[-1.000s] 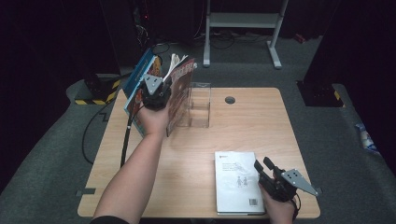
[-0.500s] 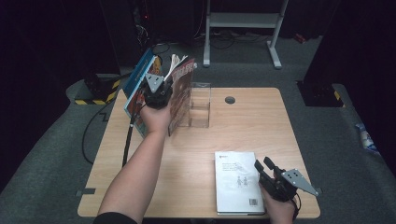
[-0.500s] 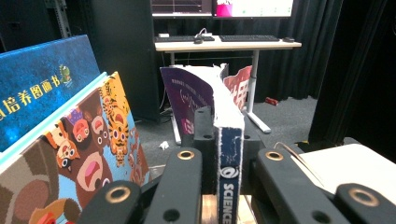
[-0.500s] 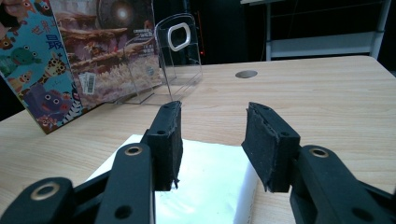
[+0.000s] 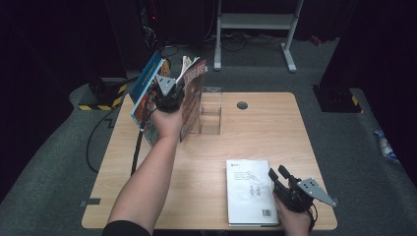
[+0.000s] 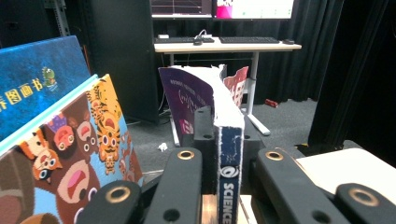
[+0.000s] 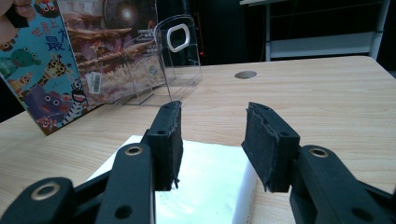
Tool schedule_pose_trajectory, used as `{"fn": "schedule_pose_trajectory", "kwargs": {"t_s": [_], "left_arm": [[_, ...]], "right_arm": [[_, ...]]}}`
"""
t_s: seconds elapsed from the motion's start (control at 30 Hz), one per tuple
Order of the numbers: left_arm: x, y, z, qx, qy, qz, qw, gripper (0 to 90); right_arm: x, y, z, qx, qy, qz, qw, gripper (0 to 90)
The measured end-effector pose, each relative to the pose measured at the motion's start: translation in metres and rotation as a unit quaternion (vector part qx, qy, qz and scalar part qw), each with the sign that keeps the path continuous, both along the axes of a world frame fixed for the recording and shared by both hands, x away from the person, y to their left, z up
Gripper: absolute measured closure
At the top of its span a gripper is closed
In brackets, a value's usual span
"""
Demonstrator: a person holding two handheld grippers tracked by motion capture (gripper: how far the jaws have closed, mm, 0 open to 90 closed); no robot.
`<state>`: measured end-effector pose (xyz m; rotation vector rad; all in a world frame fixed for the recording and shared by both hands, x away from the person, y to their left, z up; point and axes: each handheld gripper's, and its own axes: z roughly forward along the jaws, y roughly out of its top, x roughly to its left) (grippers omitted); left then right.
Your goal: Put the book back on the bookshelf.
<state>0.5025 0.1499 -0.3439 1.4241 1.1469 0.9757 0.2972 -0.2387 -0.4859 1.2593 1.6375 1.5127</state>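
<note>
Wooden table (image 5: pixel 255 132) carries a clear acrylic book stand (image 5: pixel 210 110) near its far left part, and the left gripper (image 5: pixel 168 93) is up against the books standing there. Its jaws are clamped on the spine of a science magazine (image 6: pixel 229 140), which stands upright with its pages fanning open at the top; beside it leans a blue picture book with cartoon animals (image 6: pixel 70 140), tilted against the left of the row. Compared with a second ago, the left hand (image 5: pixel 167 123) has barely shifted: it sits at the same spot by the stand, the magazine perhaps a touch more upright. The right gripper (image 5: pixel 281 179) has not moved either; it rests at the near right edge of the table, jaws apart and holding nothing, hovering just over the right edge of a white booklet (image 5: pixel 248 191) that lies flat on the wood
</note>
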Motion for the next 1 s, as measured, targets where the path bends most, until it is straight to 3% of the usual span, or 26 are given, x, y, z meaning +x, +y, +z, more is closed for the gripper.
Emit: {"fn": "schedule_pose_trajectory", "kwargs": {"t_s": [1.0], "left_arm": [[0.008, -0.019, -0.004, -0.009, -0.011, -0.010, 0.9998, 84.1]], "right_arm": [[0.001, 0.000, 0.000, 0.001, -0.001, 0.001, 1.0000, 56.2]]}}
